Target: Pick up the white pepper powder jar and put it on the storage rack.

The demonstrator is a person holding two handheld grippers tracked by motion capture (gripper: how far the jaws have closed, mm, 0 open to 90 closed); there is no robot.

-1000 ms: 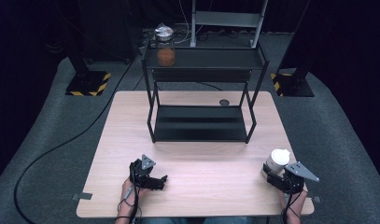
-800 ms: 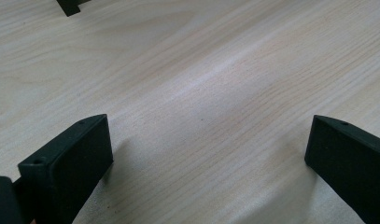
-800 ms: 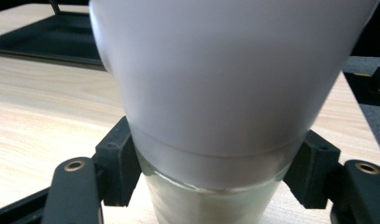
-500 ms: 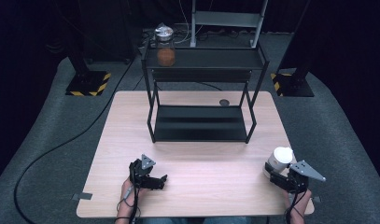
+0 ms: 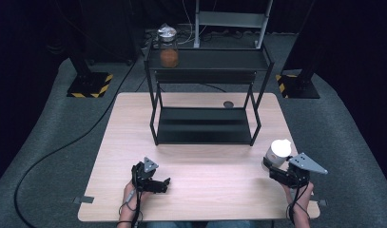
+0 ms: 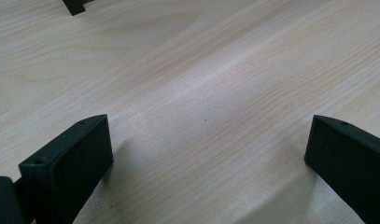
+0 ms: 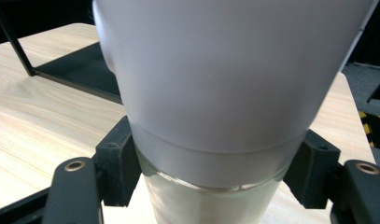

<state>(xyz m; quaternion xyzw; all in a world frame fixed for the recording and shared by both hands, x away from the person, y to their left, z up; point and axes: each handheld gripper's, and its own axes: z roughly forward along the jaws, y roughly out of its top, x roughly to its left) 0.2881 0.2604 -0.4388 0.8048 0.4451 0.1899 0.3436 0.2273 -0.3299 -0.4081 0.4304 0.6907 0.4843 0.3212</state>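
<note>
Right claw [image 5: 275,167] clenched on the white-lidded jar [image 5: 278,153]; left claw [image 5: 168,184] released, idle. We're mid-lift; next, carry to the rack [image 5: 205,124] ahead.

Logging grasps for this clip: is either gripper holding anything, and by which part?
The right gripper holds a white-topped jar, clamped just below the white top, on the clear body. The left gripper holds nothing; its jaws stand open.

I see a lab or recording studio — black curtains all around, grey carpet [image 5: 48,142], stand bases with yellow-black hazard tape [image 5: 89,85] at upper left and right, and one wooden table [image 5: 200,190] with a black metal rack [image 5: 205,85] in the centre.
</note>
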